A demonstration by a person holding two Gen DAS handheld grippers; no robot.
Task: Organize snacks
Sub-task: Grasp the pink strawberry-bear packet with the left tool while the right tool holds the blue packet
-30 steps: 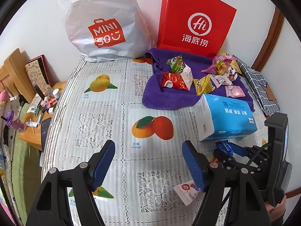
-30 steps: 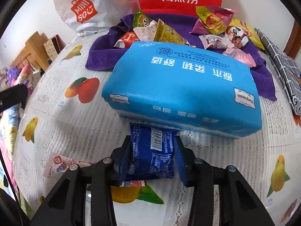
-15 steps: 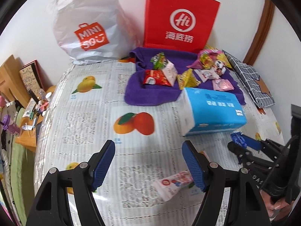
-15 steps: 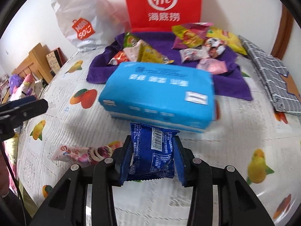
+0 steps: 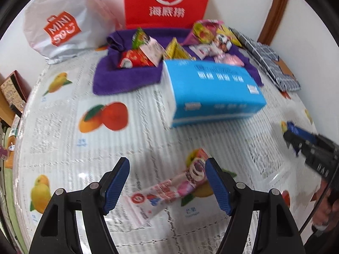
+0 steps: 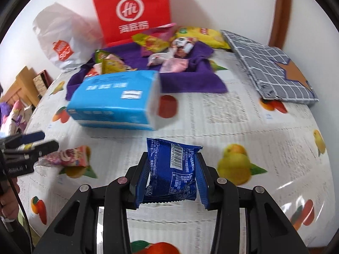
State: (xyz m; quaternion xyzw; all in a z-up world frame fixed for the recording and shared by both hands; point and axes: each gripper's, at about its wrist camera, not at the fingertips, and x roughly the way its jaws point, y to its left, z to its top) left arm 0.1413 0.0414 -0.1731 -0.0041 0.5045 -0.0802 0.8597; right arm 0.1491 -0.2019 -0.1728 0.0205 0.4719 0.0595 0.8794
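Dark blue snack packet [image 6: 172, 170] – barcode side up, upright, pinched between right fingers [image 6: 141, 182]. Pink-and-white snack packet [image 5: 169, 187] – flat on fruit-print counter [image 5: 63, 127], lying diagonally. More snacks [image 5: 146, 51] heaped on purple towel [image 5: 127, 77].

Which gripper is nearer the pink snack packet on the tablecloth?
Left. The left gripper hangs open right over the pink packet; the right gripper, shut on a blue packet, is off to the side.
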